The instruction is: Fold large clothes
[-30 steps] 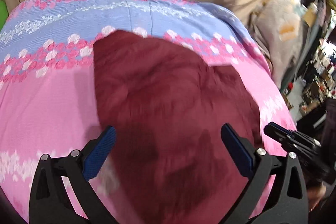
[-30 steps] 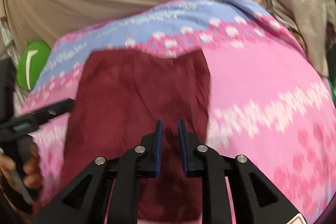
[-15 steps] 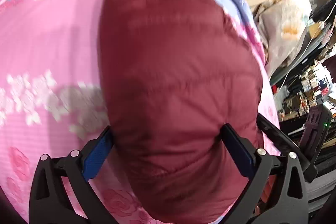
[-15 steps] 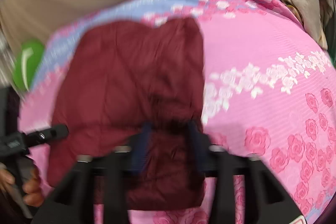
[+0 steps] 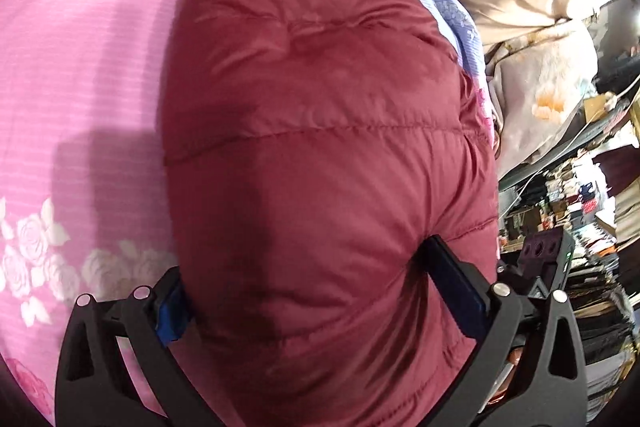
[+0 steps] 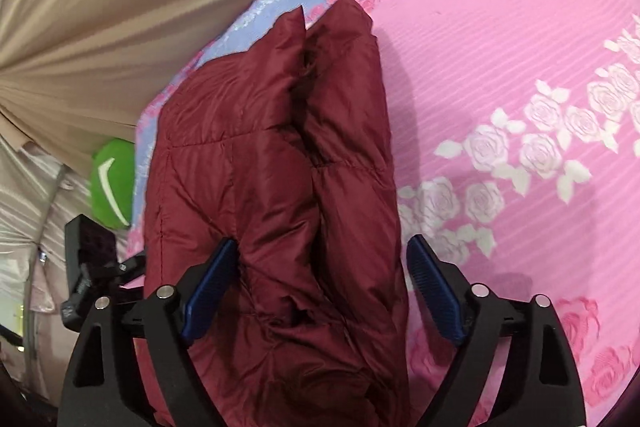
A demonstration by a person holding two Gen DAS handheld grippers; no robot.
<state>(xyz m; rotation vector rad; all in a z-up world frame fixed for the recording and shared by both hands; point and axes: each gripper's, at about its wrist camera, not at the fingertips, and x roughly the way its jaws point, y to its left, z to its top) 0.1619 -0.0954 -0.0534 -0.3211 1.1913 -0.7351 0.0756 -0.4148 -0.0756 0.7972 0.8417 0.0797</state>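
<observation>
Jacket: the maroon quilted jacket [image 5: 320, 155] lies folded into a long bundle on your bed, running away from both cameras toward the blue end of the cover; in the right wrist view [image 6: 276, 187] you see two padded layers meeting along a dark crease.
Bedcover: pink sheet with white and red roses [image 6: 500, 75], with a blue band at its far edge [image 5: 464, 15].
Left gripper: your left gripper [image 5: 320, 291] stands wide, its blue pads on either side of the jacket's near end (the fabric bulges up between them, and the pads sit against its sides without pinching it).
Right gripper: your right gripper [image 6: 320, 287] has its jaws opening; the jacket lies between them, the left pad brushing the fabric, the right pad clear of it over the pink sheet.
Surroundings: a beige curtain [image 6: 120, 7] hangs behind the bed; a green cushion [image 6: 114, 183] sits beside the jacket's left edge.
</observation>
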